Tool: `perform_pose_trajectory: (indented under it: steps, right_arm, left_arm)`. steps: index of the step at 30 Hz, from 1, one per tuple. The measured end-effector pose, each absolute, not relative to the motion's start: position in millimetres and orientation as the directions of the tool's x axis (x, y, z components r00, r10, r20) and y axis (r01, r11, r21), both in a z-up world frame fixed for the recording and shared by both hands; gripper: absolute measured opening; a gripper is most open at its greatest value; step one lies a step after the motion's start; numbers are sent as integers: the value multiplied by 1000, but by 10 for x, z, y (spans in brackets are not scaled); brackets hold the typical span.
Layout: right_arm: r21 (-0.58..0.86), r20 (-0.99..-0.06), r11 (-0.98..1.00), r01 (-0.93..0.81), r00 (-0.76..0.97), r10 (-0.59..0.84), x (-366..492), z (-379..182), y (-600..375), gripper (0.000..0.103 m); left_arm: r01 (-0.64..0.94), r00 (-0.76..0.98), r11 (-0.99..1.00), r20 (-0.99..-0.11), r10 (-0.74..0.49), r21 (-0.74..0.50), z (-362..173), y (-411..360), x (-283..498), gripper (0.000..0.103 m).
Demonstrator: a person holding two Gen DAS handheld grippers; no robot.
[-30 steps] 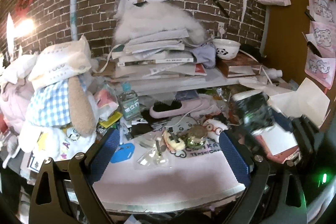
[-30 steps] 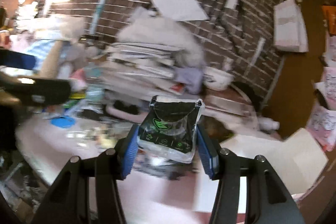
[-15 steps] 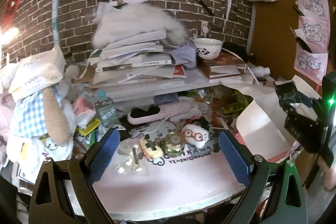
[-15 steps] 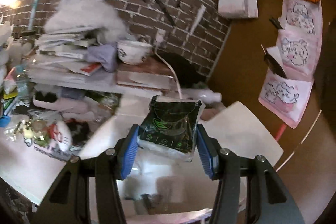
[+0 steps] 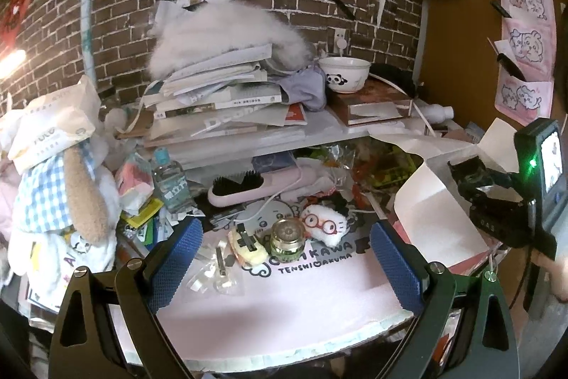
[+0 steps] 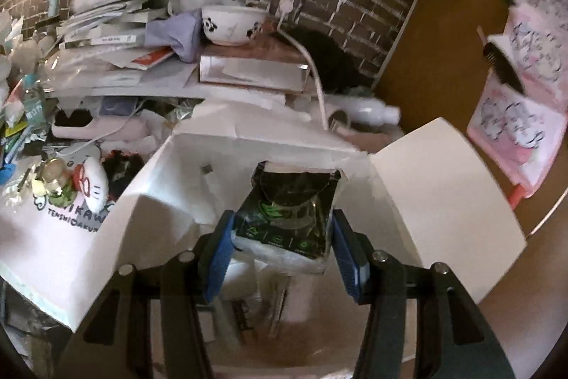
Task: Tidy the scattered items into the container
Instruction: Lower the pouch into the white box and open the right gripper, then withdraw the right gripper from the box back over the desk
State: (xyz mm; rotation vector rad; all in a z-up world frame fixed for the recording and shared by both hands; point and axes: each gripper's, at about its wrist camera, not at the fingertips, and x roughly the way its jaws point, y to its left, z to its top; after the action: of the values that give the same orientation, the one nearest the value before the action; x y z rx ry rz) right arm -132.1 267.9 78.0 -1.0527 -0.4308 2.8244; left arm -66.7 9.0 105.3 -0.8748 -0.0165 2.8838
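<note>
The surface is pink, and its front edge curves just under the left gripper. There is bare room on it between those jaws, which are spread wide and hold nothing. Past them the back of the surface is crowded with a big pile of books. The white box stands open under the right gripper, with its flaps folded out to both sides and plenty of room in the middle. The right jaws are pinching a black packet over the opening of the box. Just ahead of the left jaws sit a small white plush and a little green jar, side by side.
</note>
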Motion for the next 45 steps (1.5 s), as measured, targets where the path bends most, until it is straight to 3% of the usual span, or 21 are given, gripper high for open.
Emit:
perform_pose_trajectory:
  steps: [20,22,23,37,39,45]
  right_arm:
    - [-199,-757,-979,42,-641,126,-1596,612,2913,53]
    - [-192,-752,-981,36,-647,123,-1583,630,2924,68]
    - [-186,-746,-982,31,-655,120,-1567,651,2931,71]
    - [-123,-609,-990,69,-793,21,-1160,1180,2719,71]
    - [-123,-590,-987,108,-807,-14,-1052,1226,2581,69]
    - [-115,-575,-958,263,-804,-152,-830,1153,2073,48]
  left_arm:
    - [-123,-810,-991,-571,132,-54,980,98,-718,95]
    - [-119,-808,-991,-575,129,-54,960,87,-726,95]
    - [-117,-807,-992,-577,128,-56,950,79,-730,95]
    - [-96,-807,-994,-579,114,-61,922,-5,-716,95]
    - [-86,-805,-994,-584,107,-63,909,-37,-731,95]
    - [-67,-789,-995,-606,102,-80,806,-127,-772,95]
